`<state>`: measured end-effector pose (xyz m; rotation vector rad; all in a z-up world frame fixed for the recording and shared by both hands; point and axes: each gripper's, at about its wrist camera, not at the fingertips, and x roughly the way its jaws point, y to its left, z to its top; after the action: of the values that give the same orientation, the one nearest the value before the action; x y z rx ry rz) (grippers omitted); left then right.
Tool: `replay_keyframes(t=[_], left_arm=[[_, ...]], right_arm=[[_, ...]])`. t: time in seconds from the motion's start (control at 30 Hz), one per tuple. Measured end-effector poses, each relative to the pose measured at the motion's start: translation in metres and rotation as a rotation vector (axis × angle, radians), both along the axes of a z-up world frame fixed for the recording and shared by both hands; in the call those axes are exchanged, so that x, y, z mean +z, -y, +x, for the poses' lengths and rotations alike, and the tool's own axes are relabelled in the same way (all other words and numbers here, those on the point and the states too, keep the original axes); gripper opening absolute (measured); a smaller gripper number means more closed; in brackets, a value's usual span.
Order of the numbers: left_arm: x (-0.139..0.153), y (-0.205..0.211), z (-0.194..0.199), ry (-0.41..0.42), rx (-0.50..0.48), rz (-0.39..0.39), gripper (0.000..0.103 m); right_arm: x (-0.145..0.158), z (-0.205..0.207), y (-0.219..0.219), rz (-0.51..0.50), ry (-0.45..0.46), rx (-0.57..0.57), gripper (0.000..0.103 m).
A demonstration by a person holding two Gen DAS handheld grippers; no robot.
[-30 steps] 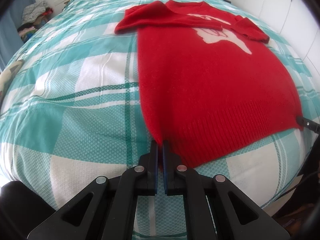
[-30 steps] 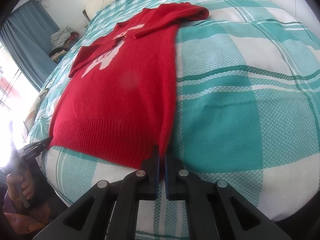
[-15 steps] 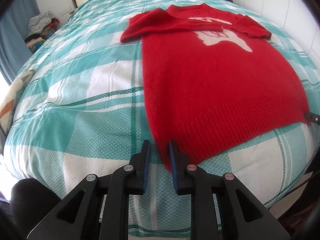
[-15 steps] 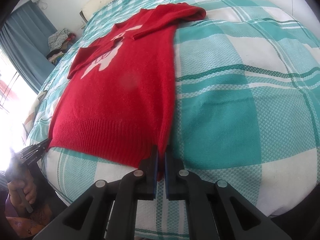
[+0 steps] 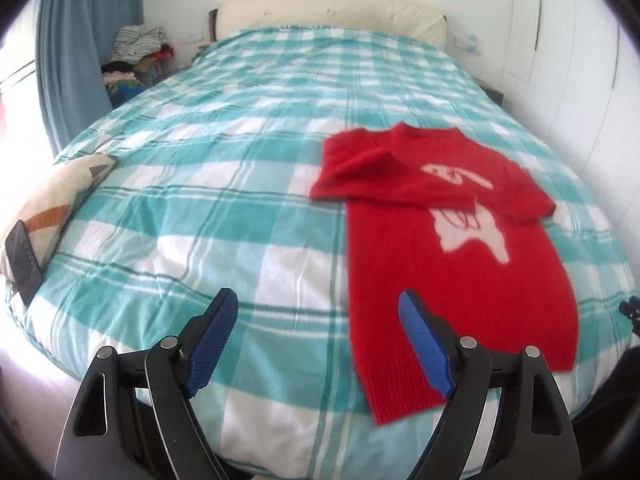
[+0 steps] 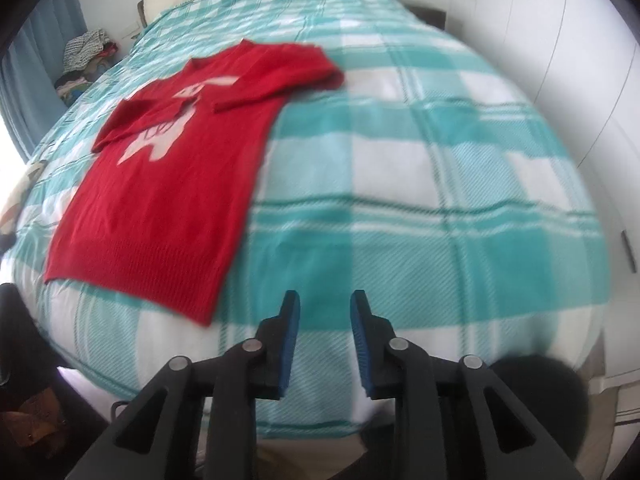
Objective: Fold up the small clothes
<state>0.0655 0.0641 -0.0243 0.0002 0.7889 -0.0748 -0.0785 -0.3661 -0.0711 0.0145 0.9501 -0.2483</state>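
A red knit sweater (image 5: pixel 452 264) with a white figure on its chest lies flat on the teal-and-white checked bed (image 5: pixel 224 216), both sleeves folded across the chest. It also shows in the right wrist view (image 6: pixel 168 196). My left gripper (image 5: pixel 318 312) is wide open and empty, raised above the bed near the sweater's left hem corner. My right gripper (image 6: pixel 325 312) is open and empty, to the right of the hem's right corner.
A patterned pillow (image 5: pixel 44 200) and a dark phone (image 5: pixel 22 260) lie at the bed's left edge. A pile of clothes (image 5: pixel 136 56) sits by the blue curtain (image 5: pixel 80 40). A headboard (image 5: pixel 332 12) is at the far end and white cabinets (image 6: pixel 560 60) on the right.
Both grippers let go of the sweater's hem corners, opened and pulled back and up. The sweater now lies flat and free on the bed.
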Motion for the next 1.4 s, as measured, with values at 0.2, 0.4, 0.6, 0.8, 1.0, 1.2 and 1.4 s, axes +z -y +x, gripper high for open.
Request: replay_keyframes(t=[0.2,0.4,0.6,0.8,1.0,1.2,1.4], left_arm=[[-0.021,0.011,0.049,0.038,0.110,-0.058,0.085],[-0.067,0.014,0.056,0.011,0.127,0.041,0.085],[-0.066,0.007,0.063,0.030,0.147,0.041,0.085],[-0.070,0.003,0.065,0.005,0.156,0.033,0.085],[-0.075,-0.003,0.067,-0.020,0.174,-0.005,0.085],[-0.082,-0.014,0.069,-0.052,0.184,-0.105,0.085],[-0.094,-0.021,0.072,-0.104,0.206,-0.152,0.085]], right_arm=[[0.022,0.089,-0.011,-0.033,0.076,0.218,0.045],[-0.001,0.175,-0.091,0.002,0.069,0.560,0.049],[-0.059,0.241,-0.117,-0.063,-0.026,0.600,0.049],[-0.028,0.241,-0.042,0.127,0.096,0.358,0.007],[0.026,0.175,0.125,0.237,0.291,-0.066,0.007],[-0.015,0.101,0.242,0.427,0.327,-0.420,0.007],[-0.042,0.086,0.266,0.599,0.350,-0.463,0.013]])
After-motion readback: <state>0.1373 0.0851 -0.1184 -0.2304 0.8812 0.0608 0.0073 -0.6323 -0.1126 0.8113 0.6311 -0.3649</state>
